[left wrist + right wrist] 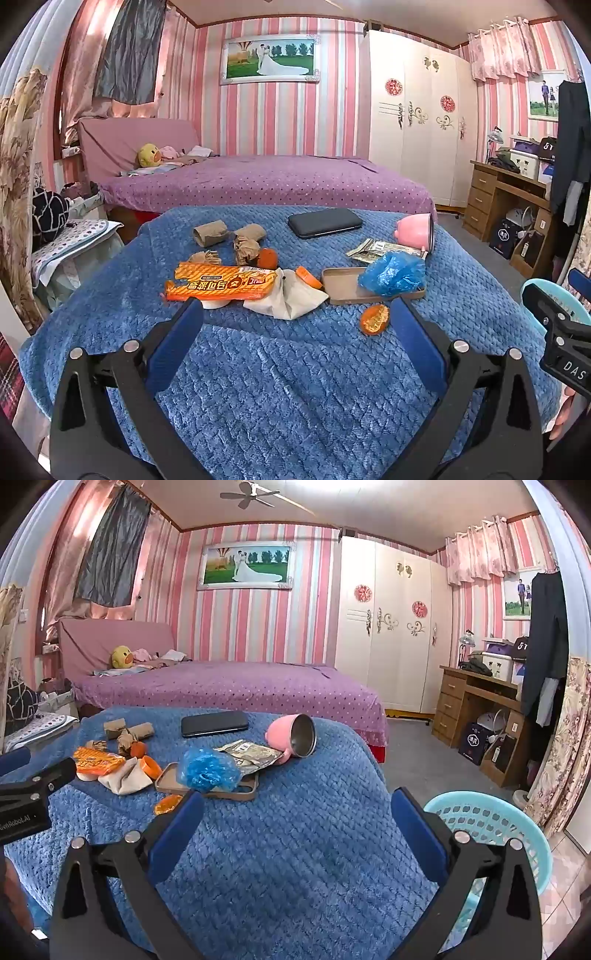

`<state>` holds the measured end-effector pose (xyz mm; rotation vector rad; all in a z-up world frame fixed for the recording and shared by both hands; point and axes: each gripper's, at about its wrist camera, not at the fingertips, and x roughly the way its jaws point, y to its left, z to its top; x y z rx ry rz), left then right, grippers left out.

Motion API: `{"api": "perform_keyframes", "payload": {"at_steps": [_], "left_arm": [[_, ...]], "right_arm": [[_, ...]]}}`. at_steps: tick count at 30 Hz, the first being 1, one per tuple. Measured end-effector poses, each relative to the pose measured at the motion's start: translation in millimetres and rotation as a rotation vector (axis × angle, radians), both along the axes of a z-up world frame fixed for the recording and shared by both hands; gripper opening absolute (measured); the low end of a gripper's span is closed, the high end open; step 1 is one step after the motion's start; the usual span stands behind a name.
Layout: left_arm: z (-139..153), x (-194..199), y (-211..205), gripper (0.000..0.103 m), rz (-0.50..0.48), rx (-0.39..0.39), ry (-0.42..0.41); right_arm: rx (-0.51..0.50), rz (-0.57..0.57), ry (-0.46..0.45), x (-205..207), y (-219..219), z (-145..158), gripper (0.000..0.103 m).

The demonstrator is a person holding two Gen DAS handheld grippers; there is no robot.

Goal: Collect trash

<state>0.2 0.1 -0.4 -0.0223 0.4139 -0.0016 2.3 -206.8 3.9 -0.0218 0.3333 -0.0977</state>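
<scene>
Trash lies scattered on a blue quilted surface [295, 369]: an orange snack wrapper [221, 286], a white crumpled cloth or paper [291, 299], brown paper rolls [210, 233], a small orange wrapper [373, 319], a crumpled blue plastic bag [391, 273] on a tan tray [341, 286], and a silver foil packet [373, 250]. My left gripper [295, 314] stands open just short of the pile, nothing between its fingers. My right gripper [295, 805] is open too, over bare quilt, with the blue bag [207, 770] ahead left. A light blue basket [491, 827] stands to its right.
A black phone [325, 222] and a tipped pink cup [415, 232] lie among the trash. Behind is a purple bed [266, 184], a white wardrobe [417, 118] and a wooden desk [498, 199] at right. A cluttered stand [74, 240] sits left.
</scene>
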Motion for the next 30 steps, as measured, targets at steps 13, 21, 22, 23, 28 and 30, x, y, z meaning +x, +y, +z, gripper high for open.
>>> {"api": "perform_keyframes", "payload": {"at_steps": [13, 21, 22, 23, 28, 30], "left_arm": [[-3, 4, 6, 0.098, 0.000, -0.008, 0.009], [-2, 2, 2, 0.098, -0.003, -0.005, 0.003], [-2, 2, 1, 0.098, -0.004, -0.005, 0.002], [-1, 1, 1, 0.098, -0.003, -0.005, 0.003], [-1, 1, 1, 0.098, -0.005, -0.003, 0.001], [-1, 1, 0, 0.098, -0.005, -0.003, 0.001]], "right_arm": [[-0.009, -0.014, -0.003, -3, -3, 1, 0.099], [-0.005, -0.017, -0.001, -1, -5, 0, 0.099], [-0.006, -0.017, -0.001, -1, -6, 1, 0.099], [-0.005, -0.018, -0.001, -1, -6, 1, 0.099], [-0.006, -0.021, -0.003, -1, -7, 2, 0.099], [-0.005, -0.022, -0.002, -1, -9, 2, 0.099]]}}
